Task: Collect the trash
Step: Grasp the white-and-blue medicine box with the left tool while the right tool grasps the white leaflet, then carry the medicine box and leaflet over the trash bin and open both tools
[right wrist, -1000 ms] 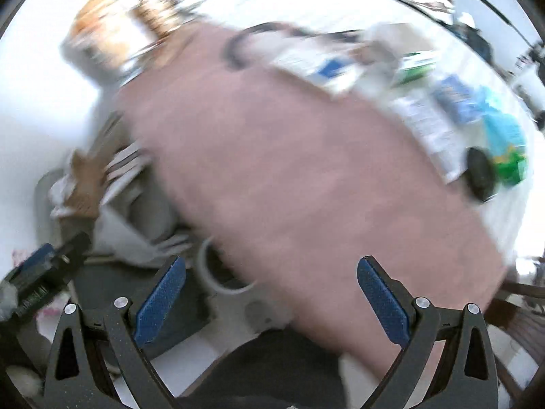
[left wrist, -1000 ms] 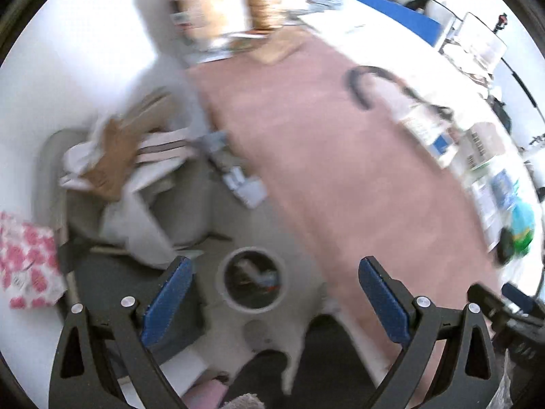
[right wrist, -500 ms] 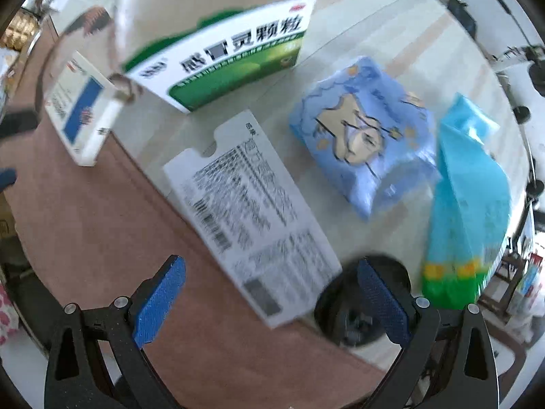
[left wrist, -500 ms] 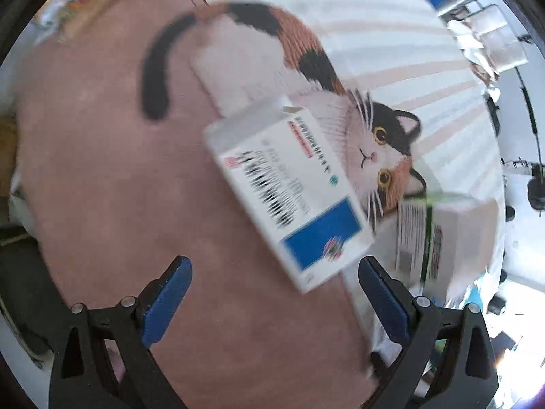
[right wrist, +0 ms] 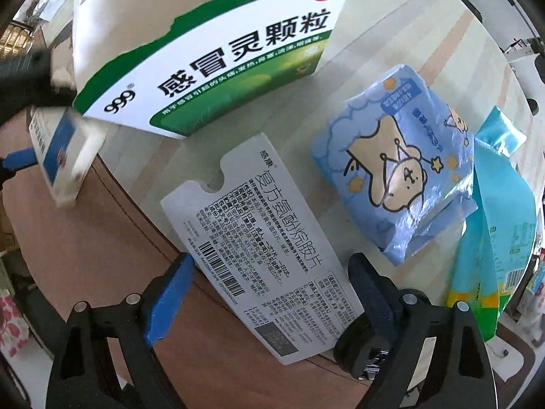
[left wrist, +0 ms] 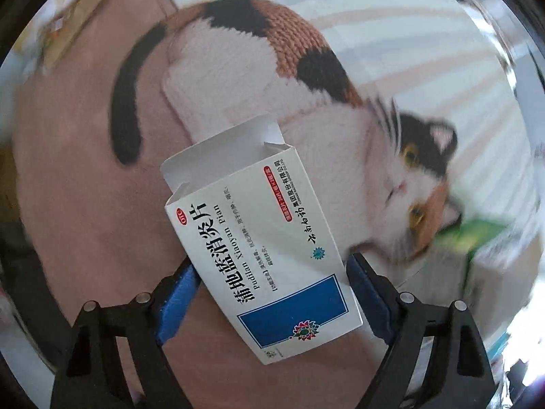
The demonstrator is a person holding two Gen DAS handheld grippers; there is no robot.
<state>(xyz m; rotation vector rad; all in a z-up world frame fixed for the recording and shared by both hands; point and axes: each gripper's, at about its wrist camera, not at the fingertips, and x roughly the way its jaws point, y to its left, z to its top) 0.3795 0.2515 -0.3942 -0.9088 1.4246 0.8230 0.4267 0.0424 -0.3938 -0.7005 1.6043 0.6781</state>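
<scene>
A white and blue medicine box [left wrist: 262, 238] with an open flap lies on the table between the blue pads of my left gripper [left wrist: 272, 293]. The pads straddle it, wide apart, touching or nearly touching its sides. The same box shows blurred at the left in the right wrist view [right wrist: 64, 156]. My right gripper [right wrist: 272, 293] is open over a flattened grey medicine carton [right wrist: 262, 252] with a barcode, its fingers on either side of it.
A large green and white 999 box [right wrist: 211, 58] stands behind the carton. A blue tissue pack [right wrist: 402, 177], a teal and yellow packet [right wrist: 494, 245] and a black round lid [right wrist: 361, 354] lie to the right. A cat-print mat [left wrist: 272, 51] covers the table.
Both grippers swung from the bin and floor up to the table, then moved in close. The left now straddles the white and blue box, the right the flat grey carton.
</scene>
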